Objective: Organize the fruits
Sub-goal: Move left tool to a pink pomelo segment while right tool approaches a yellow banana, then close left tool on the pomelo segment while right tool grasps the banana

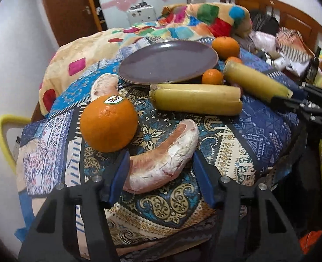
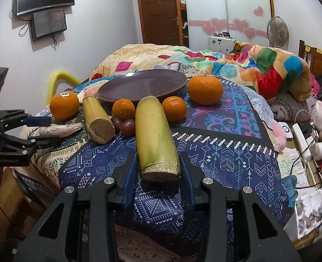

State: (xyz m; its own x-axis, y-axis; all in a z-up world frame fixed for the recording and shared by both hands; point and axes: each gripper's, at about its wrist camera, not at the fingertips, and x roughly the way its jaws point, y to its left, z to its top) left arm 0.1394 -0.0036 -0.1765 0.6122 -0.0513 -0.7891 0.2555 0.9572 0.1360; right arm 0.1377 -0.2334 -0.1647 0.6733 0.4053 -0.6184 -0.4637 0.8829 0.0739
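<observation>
An empty purple plate (image 1: pixel 167 62) (image 2: pixel 142 84) lies on the patterned cloth. My left gripper (image 1: pixel 161 170) is open around the near end of a pinkish curved fruit (image 1: pixel 163 159), next to a stickered orange (image 1: pixel 108 123). My right gripper (image 2: pixel 158 170) is open, its fingers either side of the cut end of a yellow stalk (image 2: pixel 155 135). A second yellow stalk (image 2: pixel 97 118) (image 1: pixel 195 101) lies left of it. Small oranges (image 2: pixel 123 108) (image 2: pixel 174 108), dark plums (image 2: pixel 127 126) and a big orange (image 2: pixel 205 90) lie near the plate.
A colourful blanket (image 2: pixel 237 65) is heaped behind the plate. Cables and a power strip (image 2: pixel 302 137) lie at the right. A yellow chair back (image 1: pixel 2 135) stands at the left. My left gripper also shows in the right wrist view (image 2: pixel 41 128).
</observation>
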